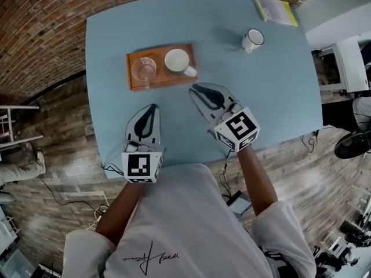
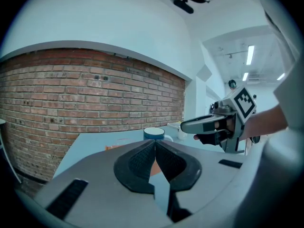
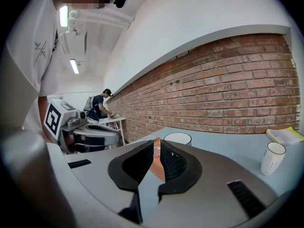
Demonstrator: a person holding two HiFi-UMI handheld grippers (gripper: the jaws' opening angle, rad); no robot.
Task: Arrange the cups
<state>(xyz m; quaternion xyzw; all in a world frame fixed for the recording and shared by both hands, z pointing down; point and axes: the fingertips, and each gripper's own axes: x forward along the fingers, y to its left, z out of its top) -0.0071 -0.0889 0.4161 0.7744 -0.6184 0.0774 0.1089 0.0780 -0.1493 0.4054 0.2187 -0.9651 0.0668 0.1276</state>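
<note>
Brick wall and plank floor ring the pale blue bench [image 1: 278, 97] in the head view. A wooden tray [image 1: 162, 79] at upper centre carries a glass cup [image 1: 144, 69] and a white mug [image 1: 177, 61], side by side. A second mug [image 1: 253, 39] stands alone at upper right, well apart from the tray and near a booklet [image 1: 275, 9]. Both claws hover at the near edge, short of everything. With the tray nearly filled, I judge that setting the lone mug there could knock the glass cup.

Left gripper view: the left claw [image 2: 155, 142] has its pads pressed together, empty, and is aimed at the mug on the tray. Pushed forward like that, it would shove rather than grasp.

Right gripper view: the right claw [image 3: 157, 143] shows only a thin slit between its pads, with nothing in it. The lone mug sits off at the lower right of the frame. Unless the jaws widen first, they could tip that mug, and its smooth, glossy wall may slip in a poor grip.
</note>
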